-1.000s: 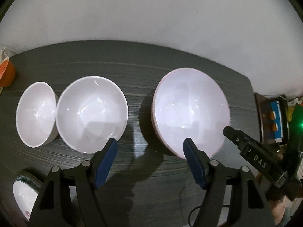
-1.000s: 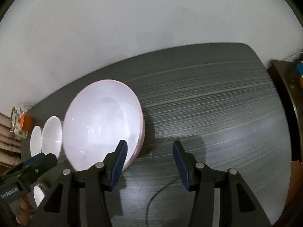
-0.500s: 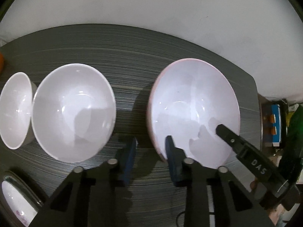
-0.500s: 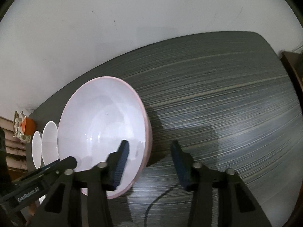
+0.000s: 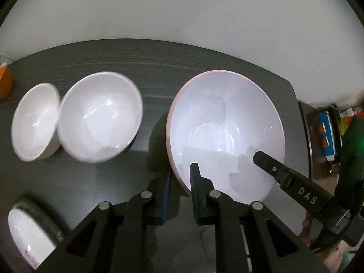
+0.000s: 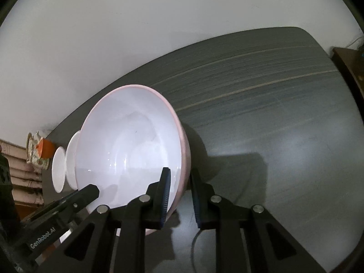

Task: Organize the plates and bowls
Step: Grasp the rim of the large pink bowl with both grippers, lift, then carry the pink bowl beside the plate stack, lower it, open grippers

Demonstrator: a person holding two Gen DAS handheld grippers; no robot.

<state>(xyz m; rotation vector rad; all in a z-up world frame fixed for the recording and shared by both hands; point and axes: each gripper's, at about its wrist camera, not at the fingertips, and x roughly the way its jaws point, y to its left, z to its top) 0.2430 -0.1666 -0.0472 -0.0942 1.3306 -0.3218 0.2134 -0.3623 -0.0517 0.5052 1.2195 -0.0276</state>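
On the dark worktop (image 5: 204, 63) the big pink-rimmed bowl (image 5: 225, 134) sits toward the right end, and both claws have it by the near rim at once. The left claw (image 5: 180, 177) straddles the near left part of the rim, one finger outside the wall and one inside the basin, narrowed onto the wall and apparently gripping it; the right claw (image 6: 179, 182) does the same on the near right part, again with one finger in and one out, and looks clamped as well. The bowl seems tipped a little toward the cameras, though whether its foot is off the surface cannot be told. To its left stand a medium white bowl (image 5: 100, 116) and, touching that one's far side, a small white bowl (image 5: 36, 122); a dish (image 5: 25, 232) lies at the near left corner, and an orange cup (image 5: 4, 82) at the far left edge. The sensible way to handle this step is to keep both grips equally firm and rise evenly, since a smooth glazed wall held only at the near edge will want to swing down on the far side. Lift level, keep it low, clear the medium bowl's rim, and do not let either claw twist, as that could lever the rim free.
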